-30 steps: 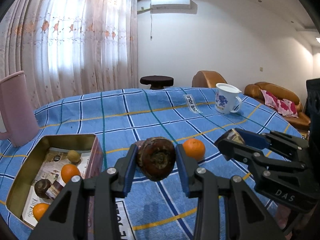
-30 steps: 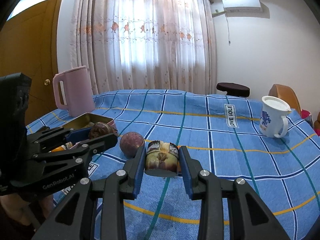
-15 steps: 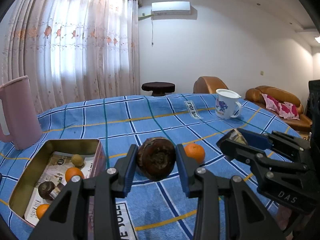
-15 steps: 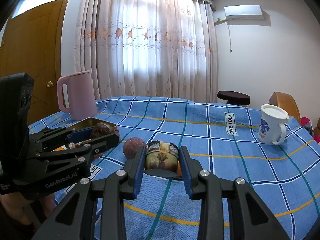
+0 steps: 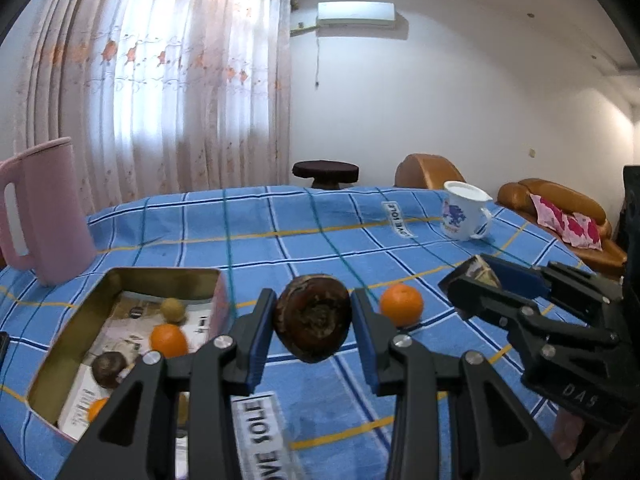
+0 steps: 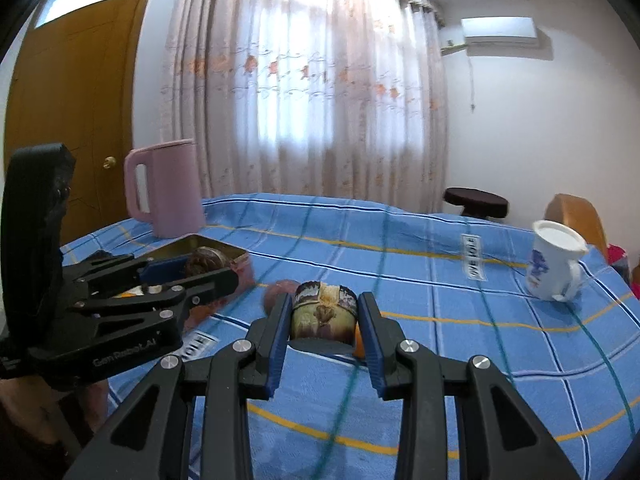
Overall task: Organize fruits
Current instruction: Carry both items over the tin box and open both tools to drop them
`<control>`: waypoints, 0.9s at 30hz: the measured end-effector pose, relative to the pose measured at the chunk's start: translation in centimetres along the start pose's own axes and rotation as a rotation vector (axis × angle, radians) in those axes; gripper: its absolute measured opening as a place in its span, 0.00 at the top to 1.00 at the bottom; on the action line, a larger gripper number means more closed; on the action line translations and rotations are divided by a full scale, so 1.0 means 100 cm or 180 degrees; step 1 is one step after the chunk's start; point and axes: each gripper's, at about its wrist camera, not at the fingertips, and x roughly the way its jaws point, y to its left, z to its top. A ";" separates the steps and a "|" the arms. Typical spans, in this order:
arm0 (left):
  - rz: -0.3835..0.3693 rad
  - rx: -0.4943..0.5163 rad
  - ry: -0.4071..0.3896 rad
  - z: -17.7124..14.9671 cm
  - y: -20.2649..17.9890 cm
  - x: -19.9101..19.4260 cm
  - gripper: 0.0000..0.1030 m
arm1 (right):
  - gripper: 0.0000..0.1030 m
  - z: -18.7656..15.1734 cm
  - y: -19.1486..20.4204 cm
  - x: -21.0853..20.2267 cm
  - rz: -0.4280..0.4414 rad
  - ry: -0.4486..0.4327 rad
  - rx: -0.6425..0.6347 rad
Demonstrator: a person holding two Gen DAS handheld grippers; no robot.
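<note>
**Both grippers loaded, tin waiting at lower left**

The left gripper (image 5: 313,322) has its fingers clamped on a dark brown fruit (image 5: 313,328), lifted clear of the counter (image 5: 280,248), probably bound for the open tin (image 5: 120,280). The right gripper (image 6: 323,322) pinches a patterned fruit (image 6: 323,316).

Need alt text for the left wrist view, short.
The left gripper holds a dark brown round fruit above a blue checked tablecloth. An open tin with fruit sits left; a loose orange and the right gripper sit right.
</note>
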 end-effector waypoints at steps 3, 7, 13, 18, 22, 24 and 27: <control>0.0111 -0.0102 -0.0033 0.004 0.024 -0.009 0.61 | 0.65 0.020 0.017 0.006 0.0195 -0.0047 -0.0073; 0.0285 -0.0254 -0.0016 0.010 0.062 -0.018 0.61 | 0.65 0.042 0.043 0.019 0.0447 -0.0061 -0.0184; 0.0516 -0.0336 0.0152 0.012 0.117 -0.012 0.61 | 0.65 0.062 0.087 0.057 0.0768 0.0080 -0.0319; 0.0563 -0.0432 0.0334 0.006 0.147 0.000 0.61 | 0.65 0.057 0.115 0.092 0.0920 0.0279 -0.0354; 0.0575 -0.0477 0.0436 -0.001 0.158 0.007 0.61 | 0.65 0.046 0.134 0.121 0.0953 0.0493 -0.0377; 0.0585 -0.0510 0.0471 -0.003 0.164 0.008 0.61 | 0.65 0.040 0.138 0.131 0.0975 0.0583 -0.0362; 0.0606 -0.0514 0.0477 -0.005 0.166 0.008 0.61 | 0.65 0.033 0.142 0.140 0.0986 0.0667 -0.0374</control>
